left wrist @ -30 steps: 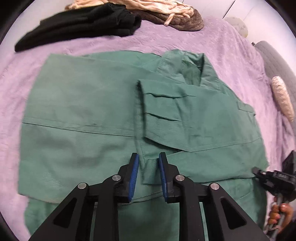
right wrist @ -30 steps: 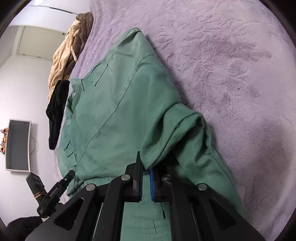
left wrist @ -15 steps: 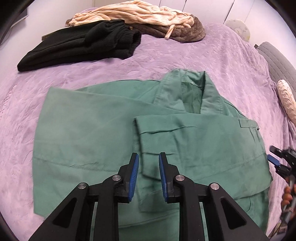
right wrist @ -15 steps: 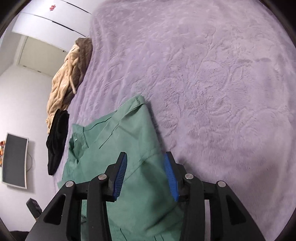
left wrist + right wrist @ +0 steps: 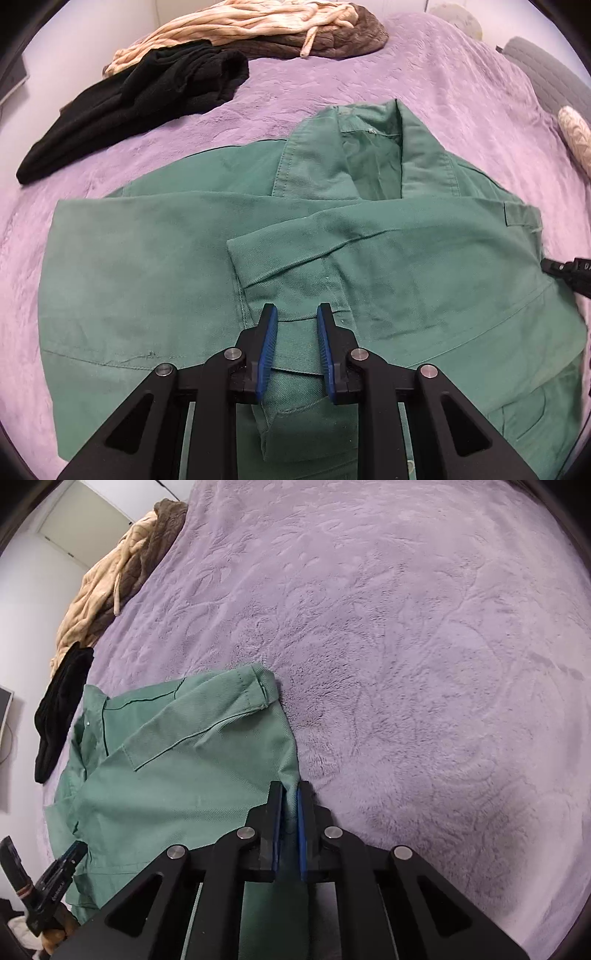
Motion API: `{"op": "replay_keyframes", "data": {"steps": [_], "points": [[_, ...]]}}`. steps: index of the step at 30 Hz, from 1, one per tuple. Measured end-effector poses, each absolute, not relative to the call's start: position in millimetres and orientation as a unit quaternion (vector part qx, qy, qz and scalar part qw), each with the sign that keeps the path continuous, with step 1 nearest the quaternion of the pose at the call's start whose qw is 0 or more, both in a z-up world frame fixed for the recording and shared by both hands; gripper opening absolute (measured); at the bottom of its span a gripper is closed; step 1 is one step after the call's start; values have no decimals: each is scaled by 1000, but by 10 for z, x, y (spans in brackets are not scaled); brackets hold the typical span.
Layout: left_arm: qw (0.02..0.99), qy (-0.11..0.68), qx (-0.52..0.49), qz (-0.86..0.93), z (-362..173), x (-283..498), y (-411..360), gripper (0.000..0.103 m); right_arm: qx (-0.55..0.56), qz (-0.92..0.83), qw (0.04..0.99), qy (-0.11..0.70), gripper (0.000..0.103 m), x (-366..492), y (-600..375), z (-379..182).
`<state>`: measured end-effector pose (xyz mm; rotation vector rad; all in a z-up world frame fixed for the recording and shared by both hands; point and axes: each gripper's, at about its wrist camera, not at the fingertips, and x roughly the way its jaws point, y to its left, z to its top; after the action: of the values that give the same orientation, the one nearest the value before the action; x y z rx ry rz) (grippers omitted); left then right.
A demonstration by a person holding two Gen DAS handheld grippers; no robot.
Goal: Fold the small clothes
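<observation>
Left wrist view first: a black garment (image 5: 140, 110) lies at ten o'clock on the purple bedspread (image 5: 424, 74), with a cream and brown heap (image 5: 266, 26) at twelve; the green jacket (image 5: 155, 273) spreads flat across the middle, collar at one o'clock, one sleeve (image 5: 295, 273) folded across its front; the left gripper (image 5: 293, 334) sits at six o'clock, its blue pads (image 5: 267, 347) a little apart over the sleeve's cuff end, not pressing it; the right gripper's tip pokes in at three o'clock. Right wrist view: the jacket (image 5: 177, 771) fills eight o'clock, bare bedspread (image 5: 424, 664) from twelve to four; the right gripper (image 5: 290, 812) at six has its jaws closed, pinching the jacket's side edge.
</observation>
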<state>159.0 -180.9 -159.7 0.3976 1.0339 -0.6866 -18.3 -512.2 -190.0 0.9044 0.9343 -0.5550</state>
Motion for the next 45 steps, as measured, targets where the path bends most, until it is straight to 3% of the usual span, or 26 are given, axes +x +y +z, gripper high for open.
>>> {"op": "replay_keyframes", "data": {"steps": [3, 5, 6, 8, 13, 18, 21, 27, 32, 34, 40, 45], "points": [[792, 485, 184, -322, -1564, 1606, -1780, 24, 421, -259, 755, 430, 14, -290, -5064, -1772], [790, 492, 180, -319, -1522, 1620, -1754, 24, 419, -252, 757, 433, 32, -431, -4963, -1653], [790, 493, 179, -318, -1499, 1621, -1745, 24, 422, -252, 757, 430, 45, -514, -4911, -1608], [792, 491, 185, -311, -1463, 1618, -1732, 24, 451, -253, 752, 408, 47, -790, -4783, -1527], [796, 480, 186, -319, -1333, 1572, -1779, 24, 602, -192, 711, 309, 36, -1426, -4535, -1544], [787, 468, 204, -346, -1281, 1389, -2113, 24, 704, -196, 640, 235, 33, -1519, -4558, -1934], [781, 465, 204, -364, -1312, 1267, -2310, 24, 742, -232, 594, 204, 3, -1606, -4556, -2125], [781, 467, 227, -348, -1583, 1190, -2474, 24, 745, -265, 570, 223, 1, -1750, -4387, -2309], [779, 471, 239, -337, -1549, 1213, -2434, 24, 674, -283, 614, 299, 1, -1578, -4431, -2013], [783, 474, 234, -329, -1511, 1246, -2374, 24, 633, -300, 634, 327, 6, -1568, -4430, -1842], [787, 484, 215, -316, -1457, 1295, -2080, 24, 538, -260, 729, 332, 7, -1339, -4463, -1380], [787, 490, 213, -310, -1581, 1274, -1891, 24, 500, -259, 720, 406, 4, -983, -4512, -1760]]}}
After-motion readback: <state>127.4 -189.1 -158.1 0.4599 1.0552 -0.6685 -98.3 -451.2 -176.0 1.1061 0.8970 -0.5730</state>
